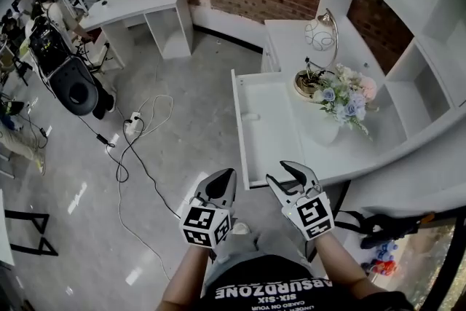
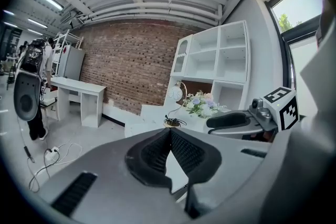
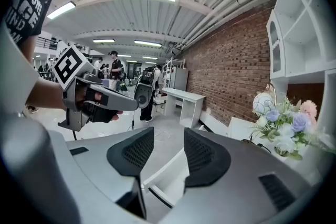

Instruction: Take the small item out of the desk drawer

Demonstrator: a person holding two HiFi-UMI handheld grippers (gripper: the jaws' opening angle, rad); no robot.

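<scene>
The desk (image 1: 290, 36) stands against the brick wall, and its drawer (image 1: 238, 129) is pulled fully out from the front edge. The small item (image 1: 250, 116) lies on the drawer's bottom, close to the drawer's front wall and about halfway along it. It is pale and too small to tell what it is, and nothing touches it.

Both grippers are at the drawer's near end, well short of the item. The left gripper (image 1: 226, 175) is over the floor just outside the drawer's near corner. Its fingers (image 2: 185, 150) meet at their tips with nothing between them. The right gripper (image 1: 286, 172) is beside it, at the drawer's near end. Its fingers (image 3: 206, 157) stand wide apart and hold nothing; through the gap its own view shows only a white corner of the drawer and the floor.

On the desk top, toward its back edge, stand a lamp (image 1: 321, 36) with a round shade and a white vase (image 1: 325, 132) of flowers (image 1: 348, 97).
</scene>
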